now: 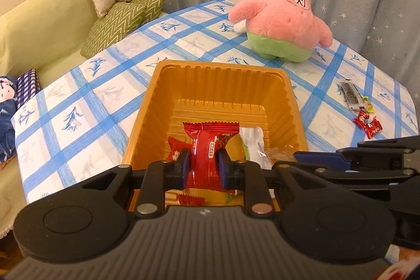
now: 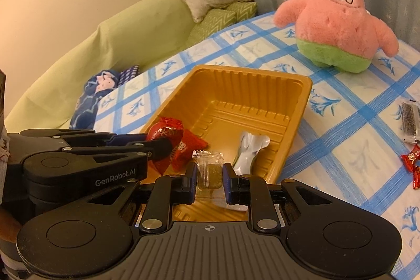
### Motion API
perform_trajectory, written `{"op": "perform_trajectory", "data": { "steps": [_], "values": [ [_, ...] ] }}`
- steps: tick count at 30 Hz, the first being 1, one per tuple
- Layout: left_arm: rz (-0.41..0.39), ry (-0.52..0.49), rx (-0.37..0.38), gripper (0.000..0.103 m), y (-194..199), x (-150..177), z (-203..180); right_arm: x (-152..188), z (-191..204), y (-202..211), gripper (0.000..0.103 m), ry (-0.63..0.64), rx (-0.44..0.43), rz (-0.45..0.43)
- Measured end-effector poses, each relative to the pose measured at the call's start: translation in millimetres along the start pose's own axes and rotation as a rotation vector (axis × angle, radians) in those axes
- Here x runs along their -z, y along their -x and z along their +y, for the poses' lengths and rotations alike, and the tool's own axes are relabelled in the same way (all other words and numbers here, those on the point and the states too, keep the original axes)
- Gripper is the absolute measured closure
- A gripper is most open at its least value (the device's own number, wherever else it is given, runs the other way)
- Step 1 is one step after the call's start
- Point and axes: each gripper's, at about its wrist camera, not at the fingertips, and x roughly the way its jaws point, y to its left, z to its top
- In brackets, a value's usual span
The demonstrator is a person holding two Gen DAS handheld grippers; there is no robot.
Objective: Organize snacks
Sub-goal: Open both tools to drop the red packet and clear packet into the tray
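Note:
A golden plastic tray (image 1: 218, 75) (image 2: 262, 85) sits on the blue-checked tablecloth. My left gripper (image 1: 202, 167) is shut on a red snack packet (image 1: 207, 146) and holds it over the tray's near end; it also shows in the right wrist view (image 2: 168, 134). My right gripper (image 2: 210, 180) is shut on a clear-wrapped yellowish candy (image 2: 208, 169) above the tray's near edge. Inside the tray lie another red packet (image 2: 187, 146) and a white packet (image 2: 249, 148) (image 1: 253, 138).
A pink starfish plush (image 1: 283, 15) (image 2: 338, 12) stands at the table's far side. On the cloth to the right lie a dark sachet (image 1: 350, 93) (image 2: 409, 120) and red candies (image 1: 367, 123) (image 2: 413, 162). A green sofa (image 1: 39, 22) with cushions is on the left.

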Motion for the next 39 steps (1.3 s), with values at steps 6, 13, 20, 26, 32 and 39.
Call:
{"op": "perform_trajectory", "data": {
  "steps": [6, 13, 20, 26, 32, 39],
  "values": [
    [0.026, -0.002, 0.019, 0.083, -20, -7, 3, -8, -9, -13, 0.082, -0.026, 0.028, 0.005],
    [0.037, -0.005, 0.026, 0.082, -35, -12, 2, -13, -18, -20, 0.082, -0.049, 0.047, 0.002],
    [0.022, 0.007, 0.030, 0.082, -38, -16, 3, -15, -21, -20, 0.082, -0.060, 0.051, -0.002],
    [0.019, 0.016, 0.035, 0.082, -29, -13, 7, -16, -20, -16, 0.082, -0.055, 0.048, -0.007],
    [0.025, 0.036, 0.028, 0.082, -17, -5, 13, -16, -16, -14, 0.082, -0.046, 0.041, -0.005],
    [0.027, 0.055, 0.015, 0.082, -6, 6, 21, -11, -8, -11, 0.082, -0.031, 0.009, 0.013]
  ]
}}
